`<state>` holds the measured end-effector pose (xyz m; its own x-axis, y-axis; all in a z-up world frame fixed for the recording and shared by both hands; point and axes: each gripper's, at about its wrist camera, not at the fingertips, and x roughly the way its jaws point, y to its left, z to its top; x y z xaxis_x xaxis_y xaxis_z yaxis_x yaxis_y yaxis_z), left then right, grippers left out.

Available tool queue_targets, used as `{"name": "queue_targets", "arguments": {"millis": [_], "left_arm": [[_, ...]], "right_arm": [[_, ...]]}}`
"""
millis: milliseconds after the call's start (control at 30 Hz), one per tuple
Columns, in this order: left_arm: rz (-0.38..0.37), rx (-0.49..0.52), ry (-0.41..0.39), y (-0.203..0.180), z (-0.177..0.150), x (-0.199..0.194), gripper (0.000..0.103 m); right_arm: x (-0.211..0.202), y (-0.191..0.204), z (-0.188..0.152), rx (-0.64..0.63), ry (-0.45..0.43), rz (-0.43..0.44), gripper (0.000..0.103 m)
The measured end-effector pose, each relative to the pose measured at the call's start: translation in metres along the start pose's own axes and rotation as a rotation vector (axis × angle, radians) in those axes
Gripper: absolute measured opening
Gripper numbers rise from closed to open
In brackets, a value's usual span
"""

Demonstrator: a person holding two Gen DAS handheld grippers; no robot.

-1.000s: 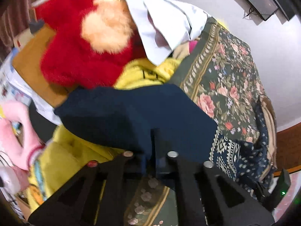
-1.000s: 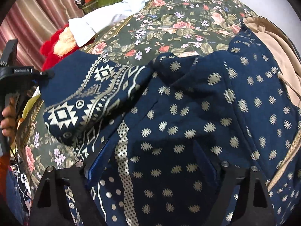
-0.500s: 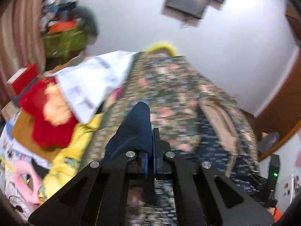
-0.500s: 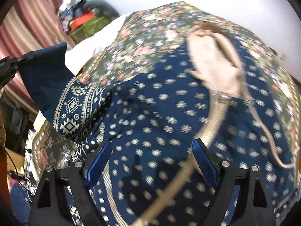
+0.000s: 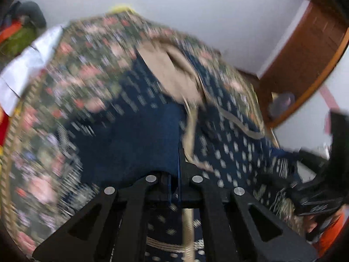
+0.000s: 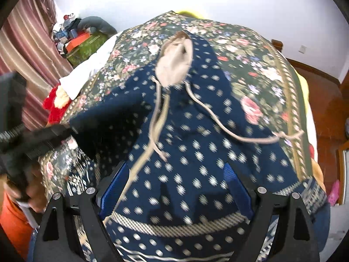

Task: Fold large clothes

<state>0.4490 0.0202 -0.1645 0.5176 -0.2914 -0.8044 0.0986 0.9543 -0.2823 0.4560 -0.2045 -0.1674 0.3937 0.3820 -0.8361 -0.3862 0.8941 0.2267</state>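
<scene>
A navy hooded garment (image 6: pixel 196 144) with pale dots, a beige hood lining (image 6: pixel 174 65) and drawstrings lies spread on the floral bedspread (image 6: pixel 250 50). My left gripper (image 5: pixel 174 152) is shut on the garment's navy sleeve (image 5: pixel 141 144) and holds it over the garment's body; it shows at the left of the right wrist view (image 6: pixel 54 131). My right gripper (image 6: pixel 176 181) is open, its blue pads (image 6: pixel 235 183) spread just above the garment's lower part. The left wrist view is blurred by motion.
A white shirt (image 6: pixel 91 69) and a red plush item (image 6: pixel 54 104) lie at the bed's left edge. Clutter and a green box (image 6: pixel 85 45) stand by the striped curtain. Wooden floor (image 6: pixel 327 100) lies to the right.
My left gripper has carried the navy sleeve from the bed's left side in over the garment's body. The right gripper has tilted up to look along the whole garment.
</scene>
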Motion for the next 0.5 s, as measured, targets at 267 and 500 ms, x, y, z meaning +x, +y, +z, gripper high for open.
{"name": "queue_targets", "arguments": {"millis": [267,500], "left_arm": [[0.039,0.085,0.180,-0.026,-0.055,0.050,0.007],[0.054,0.144,0.155,-0.021,-0.067,0.012,0.047]], "right_arm": [[0.002,-0.011,-0.022,0.002,0.037,-0.019,0.087],[0.002,0.018,-0.020,-0.051,0.026,-0.011,0.087]]}}
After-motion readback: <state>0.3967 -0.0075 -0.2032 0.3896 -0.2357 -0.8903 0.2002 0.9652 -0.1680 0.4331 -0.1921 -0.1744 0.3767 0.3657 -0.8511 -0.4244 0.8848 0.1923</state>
